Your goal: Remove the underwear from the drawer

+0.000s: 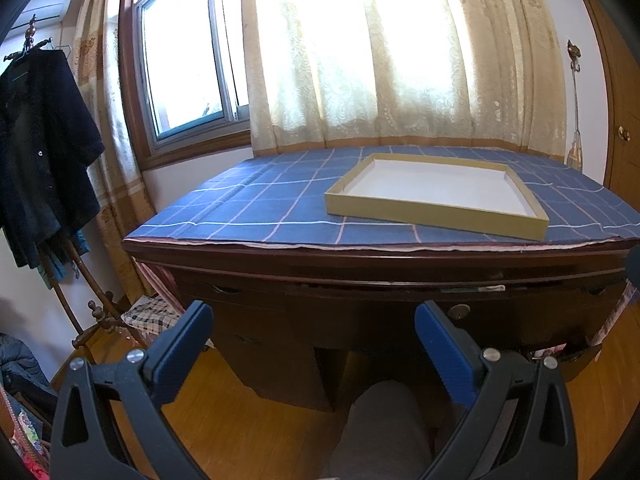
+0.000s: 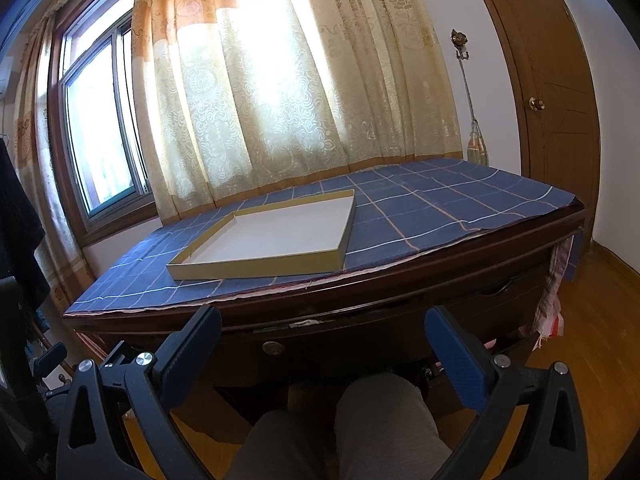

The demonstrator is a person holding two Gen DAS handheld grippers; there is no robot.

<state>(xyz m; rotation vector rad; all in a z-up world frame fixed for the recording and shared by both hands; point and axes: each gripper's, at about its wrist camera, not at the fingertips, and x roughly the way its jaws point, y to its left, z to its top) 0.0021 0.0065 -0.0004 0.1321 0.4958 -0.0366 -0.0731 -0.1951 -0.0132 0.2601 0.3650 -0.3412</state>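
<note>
A sunlit room with cream patterned curtains (image 1: 360, 60) over the window sits behind a dark wooden worktop (image 1: 360, 264) covered by a blue checked cloth (image 1: 260, 204). At the left, dark clothes hang on a wooden coat stand (image 1: 44, 140). On the cloth lies a shallow, empty mustard-edged cardboard tray (image 1: 436, 216).

The left tool (image 1: 316, 320) hangs in front of the worktop with its blue-padded jaws spread wide and nothing between them. The right tool (image 2: 324, 320) is likewise wide apart and empty.

The underwear itself is not visible; it is presumably inside the centre dark wooden drawer (image 2: 360, 340), which is shut or nearly so, just beyond and slightly below both tools. A pale scrap shows in the gap at its top edge, but what it is cannot be told. The round metal fitting (image 2: 272, 347) on the drawer front lies near the right tool's left finger.

By judgement, underwear will be light, soft and floppy, not fragile; pinching a bunched fold of fabric should hold it best.
</note>
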